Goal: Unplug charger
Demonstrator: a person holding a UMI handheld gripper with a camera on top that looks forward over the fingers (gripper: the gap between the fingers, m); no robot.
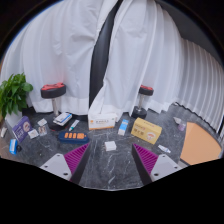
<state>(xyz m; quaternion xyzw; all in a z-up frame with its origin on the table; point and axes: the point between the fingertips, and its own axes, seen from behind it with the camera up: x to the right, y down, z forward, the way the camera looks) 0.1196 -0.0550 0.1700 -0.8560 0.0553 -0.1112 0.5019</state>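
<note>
White curtains [70, 50] hung behind a grey marbled table [110, 165] crowded with small items. One potted plant [13, 95] stood at nine o'clock, one white power strip [103, 119] at twelve o'clock beyond the fingers, one yellow box [146, 130] at one o'clock, one orange board [200, 145] at three o'clock. The gripper [110, 160] stood open, both pink pads [75, 155] apart over bare tabletop. I could not pick out the charger.

Even, bright daylight through white curtains [90, 50]; soft shadows; strong fisheye bending at edges; slight overall softness.
</note>
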